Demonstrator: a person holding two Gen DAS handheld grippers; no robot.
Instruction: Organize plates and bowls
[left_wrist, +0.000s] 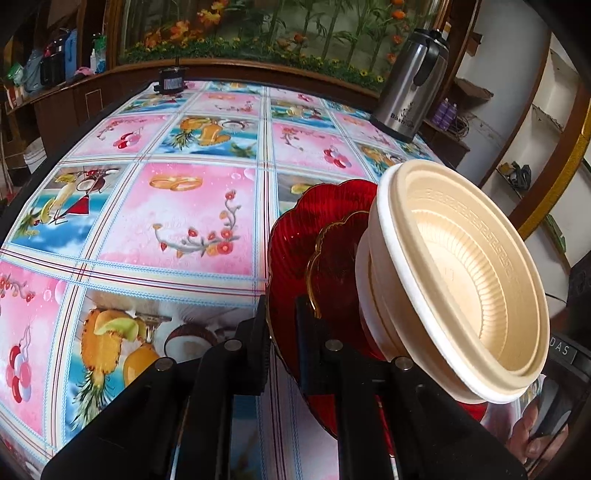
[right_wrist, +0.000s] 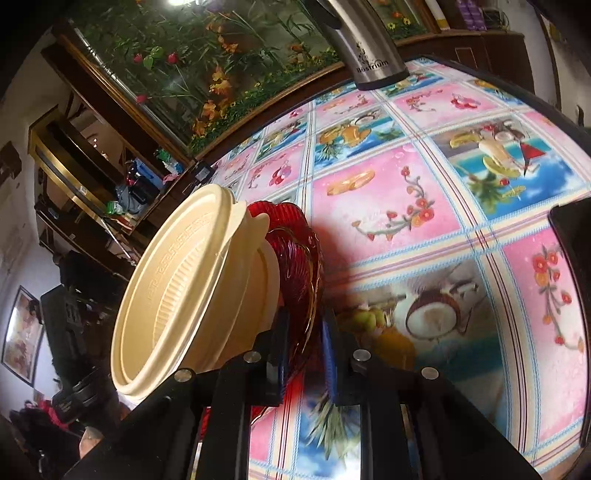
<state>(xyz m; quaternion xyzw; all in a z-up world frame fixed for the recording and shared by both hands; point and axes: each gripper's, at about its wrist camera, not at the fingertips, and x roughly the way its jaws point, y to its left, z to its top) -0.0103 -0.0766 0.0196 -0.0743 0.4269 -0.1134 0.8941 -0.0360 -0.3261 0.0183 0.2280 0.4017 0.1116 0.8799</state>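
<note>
In the left wrist view, the left gripper (left_wrist: 282, 332) has its jaws closed on the rim of the red plate (left_wrist: 295, 236). A smaller gold-edged red plate (left_wrist: 334, 266) lies on it, and the cream bowls (left_wrist: 461, 280), nested together, sit on top. The whole stack is tipped and seems lifted above the bench (left_wrist: 177, 206). In the right wrist view, the right gripper (right_wrist: 304, 339) pinches the other edge of the same red plate (right_wrist: 291, 251), with the cream bowls (right_wrist: 184, 291) leaning to the left. So I think the stacking is done. What is left is carrying the stack and setting it down. A steel flask (right_wrist: 369, 48) stands far back.
</note>
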